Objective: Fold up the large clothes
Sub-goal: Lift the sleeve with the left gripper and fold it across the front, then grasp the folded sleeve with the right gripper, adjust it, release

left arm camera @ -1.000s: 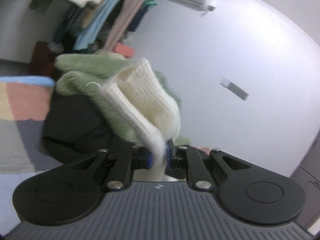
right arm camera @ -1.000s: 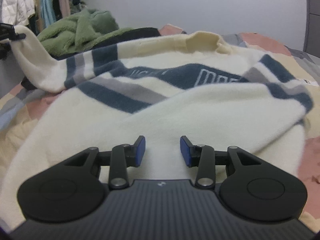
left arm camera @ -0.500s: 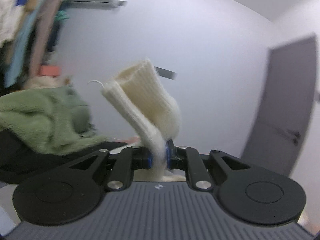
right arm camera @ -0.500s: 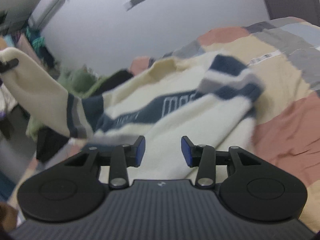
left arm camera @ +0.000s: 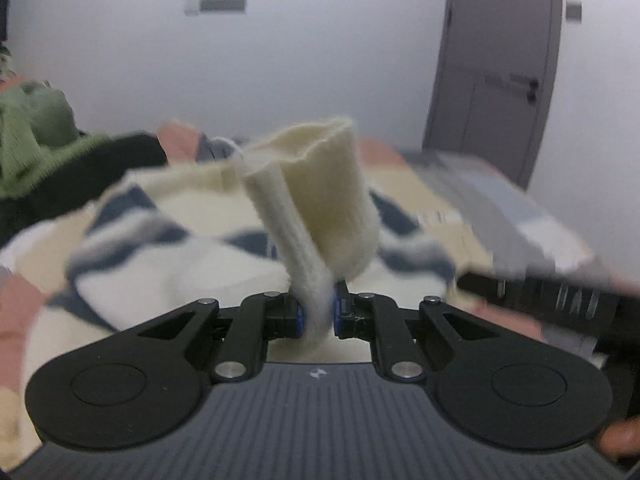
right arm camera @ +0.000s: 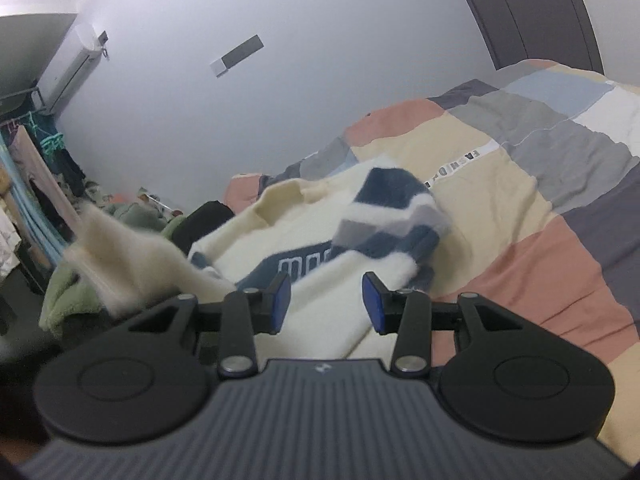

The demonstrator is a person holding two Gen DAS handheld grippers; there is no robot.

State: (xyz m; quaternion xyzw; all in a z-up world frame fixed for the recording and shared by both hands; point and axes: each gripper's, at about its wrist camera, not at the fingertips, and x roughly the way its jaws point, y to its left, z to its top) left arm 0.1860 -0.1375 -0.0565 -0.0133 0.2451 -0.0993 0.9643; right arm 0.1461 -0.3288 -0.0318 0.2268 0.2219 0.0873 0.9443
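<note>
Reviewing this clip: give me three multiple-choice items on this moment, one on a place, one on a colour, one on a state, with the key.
1. Where does the sweater lie? A on a patchwork bedspread; B on a chair; C on the floor.
2. What colour is the cuff in the left gripper? A navy; B cream; C green.
3. How does the right gripper stand? A shut on a sleeve; B open, holding nothing; C out of view.
Key: A, the quilt spreads under it; B, the pinched knit is cream; B, its pads stand apart with nothing between.

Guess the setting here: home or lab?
Most likely a home bedroom: a bed with a patchwork quilt, clothes hanging on a rack, and a wall air conditioner. A cream sweater lies on the quilt.
</note>
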